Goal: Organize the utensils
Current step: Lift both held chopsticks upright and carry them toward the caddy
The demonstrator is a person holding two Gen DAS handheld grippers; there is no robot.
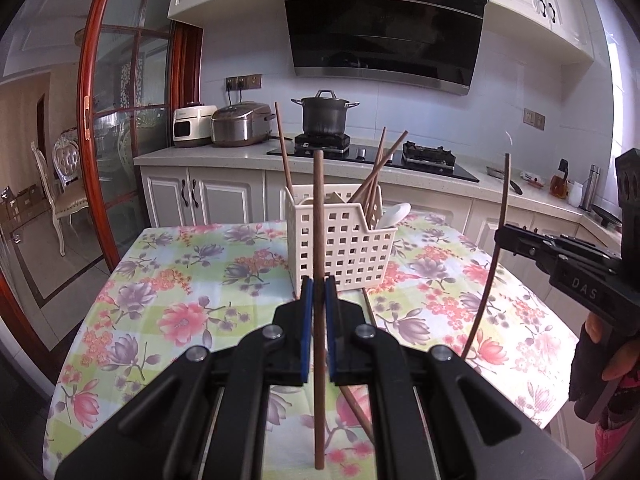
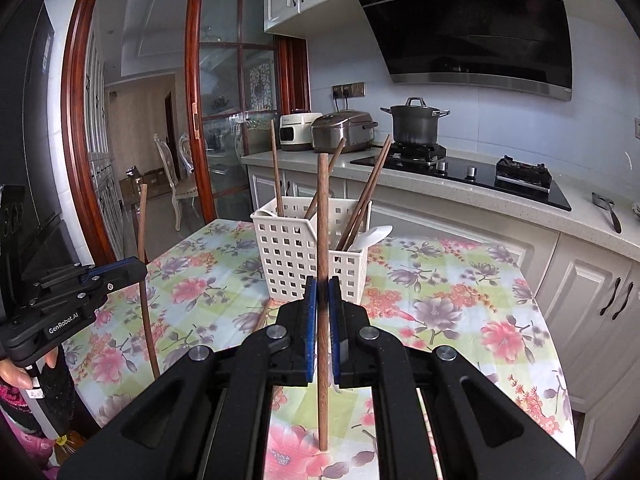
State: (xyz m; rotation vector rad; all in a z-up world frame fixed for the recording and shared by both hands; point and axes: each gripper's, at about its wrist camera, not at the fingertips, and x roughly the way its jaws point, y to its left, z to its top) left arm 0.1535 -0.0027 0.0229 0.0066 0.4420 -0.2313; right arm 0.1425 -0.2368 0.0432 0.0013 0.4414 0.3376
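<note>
My left gripper (image 1: 319, 285) is shut on a brown chopstick (image 1: 318, 208), held upright over the floral table (image 1: 180, 280). My right gripper (image 2: 323, 285) is shut on a second upright chopstick (image 2: 322, 216). Just beyond both stands a white perforated basket (image 1: 348, 252) (image 2: 296, 248) holding several chopsticks (image 1: 376, 176) and a white spoon (image 1: 396, 214) (image 2: 374, 236). From the left wrist, the right gripper (image 1: 499, 237) shows at the right edge; from the right wrist, the left gripper (image 2: 140, 270) shows at the left. One loose chopstick (image 1: 357, 410) (image 2: 262, 316) lies on the cloth in front of the basket.
Behind the table runs a white counter (image 1: 224, 156) with a stove, a dark pot (image 1: 324, 114) and two rice cookers (image 1: 240, 124). A wood-framed glass sliding door (image 2: 236, 120) stands to the left. Fingers of a hand (image 1: 616, 360) wrap the right gripper's handle.
</note>
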